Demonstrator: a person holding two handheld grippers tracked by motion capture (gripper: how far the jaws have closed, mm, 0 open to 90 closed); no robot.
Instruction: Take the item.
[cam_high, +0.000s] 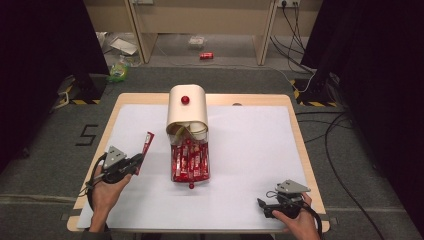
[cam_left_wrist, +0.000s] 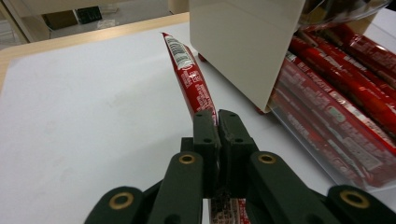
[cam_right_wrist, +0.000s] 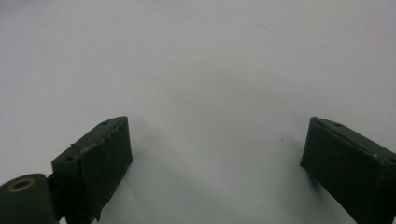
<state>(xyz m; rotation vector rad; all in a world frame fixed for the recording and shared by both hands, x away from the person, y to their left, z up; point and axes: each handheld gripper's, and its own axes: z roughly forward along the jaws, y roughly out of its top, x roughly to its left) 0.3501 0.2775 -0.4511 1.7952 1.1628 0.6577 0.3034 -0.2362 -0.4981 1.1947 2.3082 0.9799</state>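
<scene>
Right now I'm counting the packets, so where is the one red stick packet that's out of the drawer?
The red stick packet is pinched in the left tool, at the left of the high view, just left of the clear drawer of packets.

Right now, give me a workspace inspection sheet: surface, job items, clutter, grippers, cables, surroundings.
Surface: white mat on a wood-edged table.
Job's things: red stick packet pinched at one end; clear drawer full of red packets, pulled out of the cream box.
Clutter: nothing seen on the mat.
Grippers: left gripper shut on the packet, beside the drawer; right gripper open, resting low over bare mat.
Cables: a cable trails from the left gripper; loose cables on the floor at right.
Surroundings: grey floor, red can, litter beyond the table.
</scene>
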